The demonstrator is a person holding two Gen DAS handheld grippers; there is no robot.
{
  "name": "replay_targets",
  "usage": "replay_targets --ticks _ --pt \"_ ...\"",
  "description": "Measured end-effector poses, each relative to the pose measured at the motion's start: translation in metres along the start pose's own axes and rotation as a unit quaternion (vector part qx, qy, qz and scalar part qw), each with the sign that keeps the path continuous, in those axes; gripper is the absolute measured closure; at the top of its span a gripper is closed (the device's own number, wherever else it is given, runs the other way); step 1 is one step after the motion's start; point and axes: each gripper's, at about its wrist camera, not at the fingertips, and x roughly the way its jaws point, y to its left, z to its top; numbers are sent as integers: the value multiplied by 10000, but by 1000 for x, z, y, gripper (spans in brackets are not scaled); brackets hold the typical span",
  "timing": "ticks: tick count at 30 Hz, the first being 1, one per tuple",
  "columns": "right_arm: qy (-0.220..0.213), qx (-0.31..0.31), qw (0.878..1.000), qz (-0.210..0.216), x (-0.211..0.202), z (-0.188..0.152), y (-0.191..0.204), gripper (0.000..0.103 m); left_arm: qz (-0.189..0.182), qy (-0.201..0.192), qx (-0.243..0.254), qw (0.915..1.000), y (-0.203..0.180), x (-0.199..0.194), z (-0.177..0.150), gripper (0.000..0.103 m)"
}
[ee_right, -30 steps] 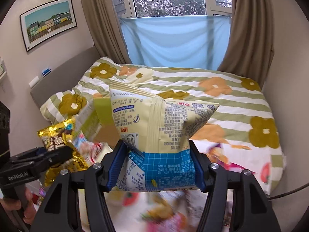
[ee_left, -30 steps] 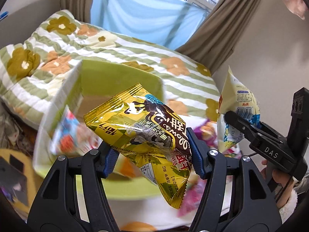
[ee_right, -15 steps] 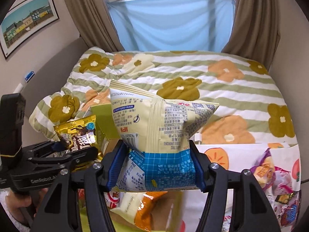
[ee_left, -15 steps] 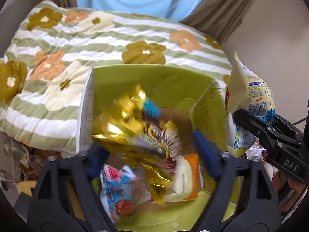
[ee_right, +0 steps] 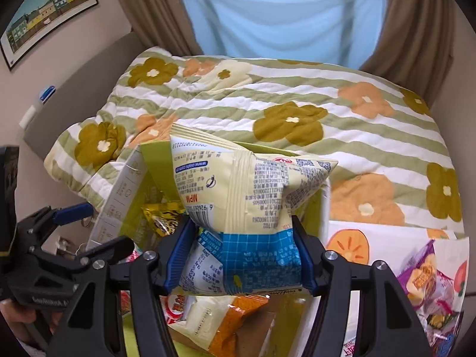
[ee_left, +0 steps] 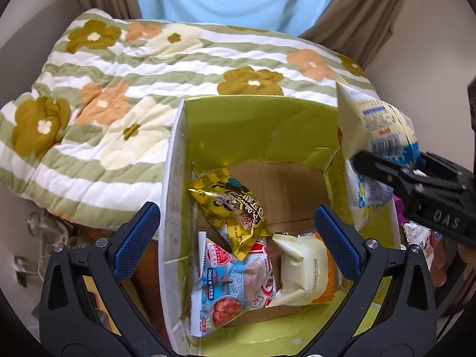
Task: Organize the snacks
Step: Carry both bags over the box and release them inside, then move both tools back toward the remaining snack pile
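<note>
1. Now the left gripper (ee_left: 236,233) hangs over the green cardboard box (ee_left: 255,125), its jaws just opened wide and holding nothing.
2. Inside the box lies the gold snack bag (ee_left: 230,205), beside a blue packet (ee_left: 229,288).
3. Over the box's right wall, the right gripper (ee_right: 239,253) clamps a pale yellow snack bag (ee_right: 247,190).
</note>
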Motion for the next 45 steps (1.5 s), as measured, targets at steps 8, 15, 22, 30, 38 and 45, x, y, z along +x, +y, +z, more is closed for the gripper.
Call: replay_targets --ticks 8,15,22,30,38,45 --pt "128 -281 9993 204 18 9 16 45 172 122 -72 9998 3 4 -4 1" --pt "234 7 9992 336 31 5 9 6 318 172 -1 9993 3 1 -12 1" --pt "132 53 9996 232 17 -10 6 3 319 237 -58 9992 7 -7 -30 1" --pt "-145 125 9998 100 -25 -22 12 3 115 118 -20 9999 1 -39 -45 1" --pt "-304 518 9982 -94 -75 -47 -1 3 -178 -272 334 9989 -26 -76 -53 1" --pt "-466 760 9956 -291 -126 -82 -36 3 -414 -447 666 9959 -82 -96 -69 1"
